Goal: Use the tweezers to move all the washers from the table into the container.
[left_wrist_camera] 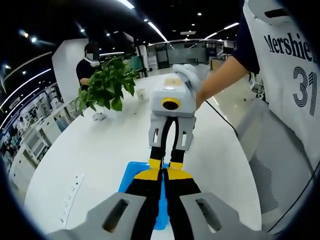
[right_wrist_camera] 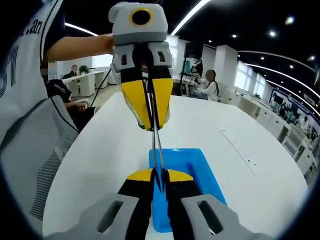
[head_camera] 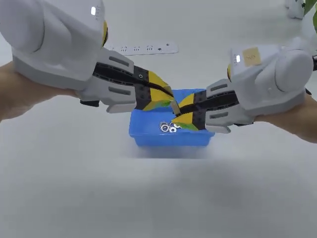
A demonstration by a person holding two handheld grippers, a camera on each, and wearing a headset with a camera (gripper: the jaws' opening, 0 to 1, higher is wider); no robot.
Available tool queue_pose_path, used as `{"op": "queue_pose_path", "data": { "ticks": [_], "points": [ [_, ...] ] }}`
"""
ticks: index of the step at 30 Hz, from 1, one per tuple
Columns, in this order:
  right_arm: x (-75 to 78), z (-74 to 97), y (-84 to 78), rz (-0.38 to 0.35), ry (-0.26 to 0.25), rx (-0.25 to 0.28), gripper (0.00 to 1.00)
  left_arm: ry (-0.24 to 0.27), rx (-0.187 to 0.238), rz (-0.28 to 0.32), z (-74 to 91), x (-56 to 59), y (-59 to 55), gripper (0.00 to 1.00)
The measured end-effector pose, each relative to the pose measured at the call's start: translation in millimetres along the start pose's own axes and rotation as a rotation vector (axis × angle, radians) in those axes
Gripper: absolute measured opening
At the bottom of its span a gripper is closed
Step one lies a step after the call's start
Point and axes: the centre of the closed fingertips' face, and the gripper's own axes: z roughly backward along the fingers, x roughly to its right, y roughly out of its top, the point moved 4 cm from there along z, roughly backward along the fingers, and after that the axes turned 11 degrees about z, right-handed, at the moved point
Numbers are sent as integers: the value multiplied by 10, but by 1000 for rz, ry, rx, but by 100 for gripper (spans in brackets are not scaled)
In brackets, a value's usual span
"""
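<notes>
Several washers (head_camera: 169, 128) lay in blue container (head_camera: 148, 137), toward 6 o'clock wall. Left gripper (head_camera: 171, 100) and right gripper (head_camera: 177, 113) both clenched on tweezers (right_wrist_camera: 155, 150) overhead. Task judged nearly done.

A few small shiny washers (head_camera: 169, 128) lie close together inside the blue container (head_camera: 148, 135) on the white counter (head_camera: 74, 188), with thin silver tweezers (right_wrist_camera: 156, 145) above it.

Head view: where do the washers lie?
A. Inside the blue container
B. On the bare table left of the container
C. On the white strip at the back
A: the washers lie in a small cluster on the floor of the blue container, within its walls.
</notes>
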Motion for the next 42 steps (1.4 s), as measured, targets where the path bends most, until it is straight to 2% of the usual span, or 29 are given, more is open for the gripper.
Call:
{"op": "queue_pose_path", "data": {
  "ticks": [6, 10, 15, 21, 28, 30, 33, 36, 38, 40, 42],
  "points": [
    [-105, 59, 40, 9, 22, -17, 9, -9, -5, 6, 42, 109, -33, 6],
    [-207, 61, 43, 33, 52, -48, 9, -13, -40, 7, 74, 198, -152, 6],
    [-341, 31, 58, 63, 99, -78, 9, -19, -49, 29, 103, 295, -269, 6],
    [-397, 41, 58, 77, 116, -99, 9, -22, -60, 41, 117, 343, -381, 6],
    [-392, 33, -17, 75, 119, -131, 8, -20, -59, 48, 62, 325, -476, 6],
    [-390, 36, -38, 73, 117, -137, 8, -16, -62, 65, 35, 310, -541, 6],
    [-425, 29, -81, 62, 128, -150, 8, -9, -109, 53, -28, 311, -677, 6],
    [-463, -2, -164, 61, 134, -179, 8, 4, -105, 67, -97, 315, -748, 6],
    [-499, -39, -242, 49, 141, -198, 8, 12, -118, 75, -162, 329, -825, 6],
    [-564, -79, -322, 42, 163, -225, 8, 7, -126, 81, -213, 351, -891, 6],
    [-613, -112, -374, 49, 177, -237, 8, -11, -130, 115, -271, 374, -1006, 6]
  ]
}}
